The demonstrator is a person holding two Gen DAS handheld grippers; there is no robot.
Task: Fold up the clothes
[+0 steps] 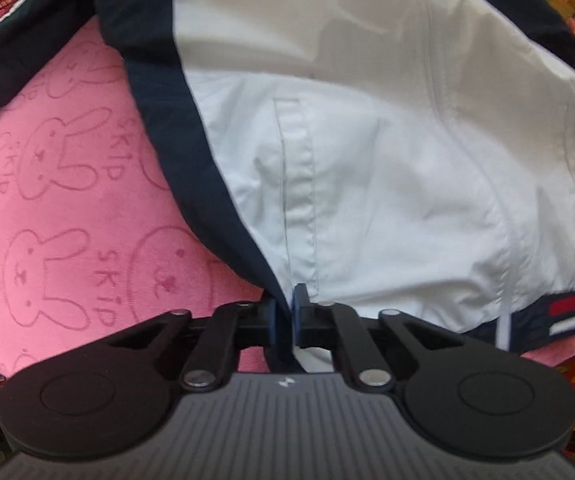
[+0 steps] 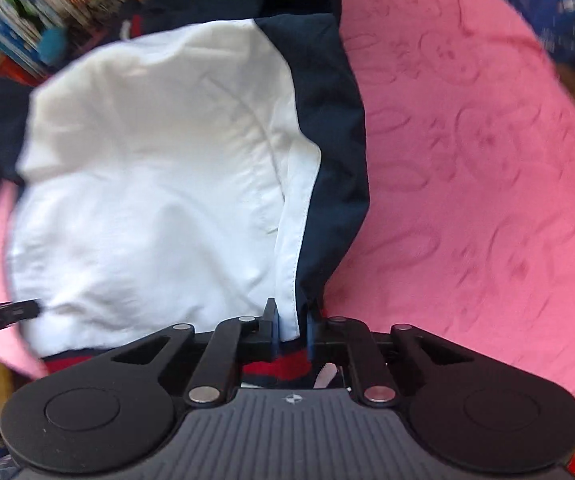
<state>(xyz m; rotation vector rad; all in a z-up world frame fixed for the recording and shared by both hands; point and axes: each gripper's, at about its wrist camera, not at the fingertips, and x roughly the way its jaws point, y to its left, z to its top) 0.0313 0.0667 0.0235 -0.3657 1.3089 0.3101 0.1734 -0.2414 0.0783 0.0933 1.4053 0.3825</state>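
On the pink cloth [image 1: 67,208] printed with rabbits, a white and navy jacket [image 1: 387,160] is lying spread out, filling most of both wrist views. Its white panel is running away from the left gripper [image 1: 285,312], and a navy band is curving along the panel's left edge down to the fingertips. The left gripper's jaws are pinching almost fully together on the jacket's hem, right where the white meets the navy, so the fabric is rising straight out from between the blue pads [image 1: 299,300]. A pocket seam is sitting just ahead of that grip. To the right, the red, white and navy striped waistband [image 1: 567,312] is showing along the near edge. A navy sleeve [image 1: 15,40] with a striped cuff is lying well off to the upper left on the cloth.

From the right wrist, the jacket [image 2: 159,180] is lying ahead and to the left, with its navy band on the right side and bare cloth [image 2: 487,160] beyond. The right gripper [image 2: 291,324] is holding the hem too, its jaws narrowly apart with a fold of white fabric and the navy edge clamped between them. Striped waistband [image 2: 279,368] is bunching just below the fingers. The other gripper's tip [image 2: 3,314] is poking in at the far left, touching the white panel's edge. Blurred books [image 2: 47,12] are lining the upper left.
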